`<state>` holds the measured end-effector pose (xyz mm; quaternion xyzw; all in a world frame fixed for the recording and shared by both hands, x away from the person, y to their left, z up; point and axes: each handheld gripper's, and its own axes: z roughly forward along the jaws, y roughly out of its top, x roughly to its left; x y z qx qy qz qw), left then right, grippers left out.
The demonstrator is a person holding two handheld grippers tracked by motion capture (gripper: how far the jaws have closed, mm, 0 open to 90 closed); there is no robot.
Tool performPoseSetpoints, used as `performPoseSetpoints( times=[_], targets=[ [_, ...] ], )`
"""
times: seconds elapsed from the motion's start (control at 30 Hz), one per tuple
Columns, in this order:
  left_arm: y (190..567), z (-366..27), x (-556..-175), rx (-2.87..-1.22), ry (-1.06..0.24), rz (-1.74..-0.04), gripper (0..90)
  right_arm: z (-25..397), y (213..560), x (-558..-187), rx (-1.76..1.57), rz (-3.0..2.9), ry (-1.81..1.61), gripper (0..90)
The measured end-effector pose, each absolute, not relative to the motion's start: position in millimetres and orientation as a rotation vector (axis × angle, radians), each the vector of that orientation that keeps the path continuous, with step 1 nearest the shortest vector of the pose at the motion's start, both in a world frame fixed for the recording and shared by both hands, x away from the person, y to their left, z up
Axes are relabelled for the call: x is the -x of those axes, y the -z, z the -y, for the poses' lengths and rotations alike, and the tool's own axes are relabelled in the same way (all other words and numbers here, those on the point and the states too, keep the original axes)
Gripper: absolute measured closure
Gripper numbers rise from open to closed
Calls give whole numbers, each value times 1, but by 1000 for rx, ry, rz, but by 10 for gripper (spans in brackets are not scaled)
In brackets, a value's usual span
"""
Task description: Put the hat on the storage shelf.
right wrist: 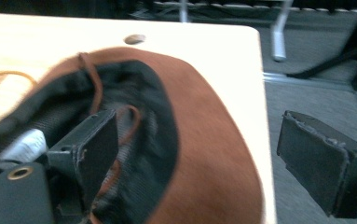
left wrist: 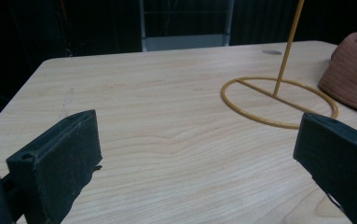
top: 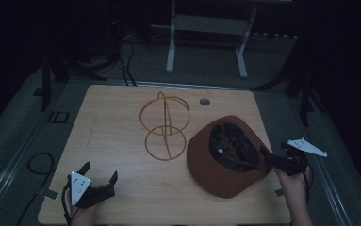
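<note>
Tongs first: the left gripper [top: 101, 175] sits low at the near left corner of the table [top: 117, 117], held in the person's left hand [top: 81, 214], and its jaws are spread wide with bare wood between them, nothing gripped. In the left gripper view the two black jaws stand far apart over the pale grain. Over on the other side, the right gripper [top: 265, 151] is at the near right edge of the table, in the person's right hand [top: 292, 184], with its grey three-cornered plate [top: 307, 147] sticking out to the right. Its jaws are wide too, and in the right gripper view one jaw is down inside the crown of the hat [right wrist: 204, 140] while the other hangs out past the brim, over the table's edge and the grey floor [right wrist: 316, 98]; the brim runs between them, not pinched. The hat is brown, lying upside down on the right half of the table, dark lining and a thin brown cord [right wrist: 90, 74] showing inside. Just to its left, near the middle of the table, stands the yellow wire stand [top: 165, 125], a flat ring base with an upright rod and hoops on top, close to the brim. A small round grommet [top: 205, 101] sits in the tabletop near the far edge.
</note>
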<state>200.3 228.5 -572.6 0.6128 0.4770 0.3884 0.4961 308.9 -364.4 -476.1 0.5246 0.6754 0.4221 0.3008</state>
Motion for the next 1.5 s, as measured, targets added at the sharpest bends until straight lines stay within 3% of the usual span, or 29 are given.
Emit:
performPoseSetpoints(
  times=[0.33,0.37,0.67,0.83,1.13,1.23,1.33,1.37,1.5],
  targets=[
    [573,-227,-201,-1497,-929,-1157,11,345,484,-348,-1356,-1959,-980,156],
    [573,-227,-201,-1499,-924,-1154,11,341,489,-356,-1334,-1993,-947,234],
    [574,-226,-203,-1507,-911,-1151,11,325,513,-390,-1307,-2147,-816,268],
    [574,-226,-202,-1510,-907,-1150,11,323,525,-404,-1321,-2194,-724,333],
    [575,-224,-203,-1517,-901,-1147,12,314,534,-409,-1271,-2236,-601,370],
    [575,-224,-203,-1518,-902,-1149,12,310,534,-409,-1256,-2218,-546,480],
    [575,-224,-203,-1519,-903,-1152,12,309,535,-409,-1251,-2217,-531,523],
    [575,-224,-203,-1518,-899,-1154,12,306,534,-408,-1225,-2201,-490,650],
    [575,-224,-203,-1519,-899,-1155,11,302,534,-406,-1161,-2163,-407,783]
  ],
)
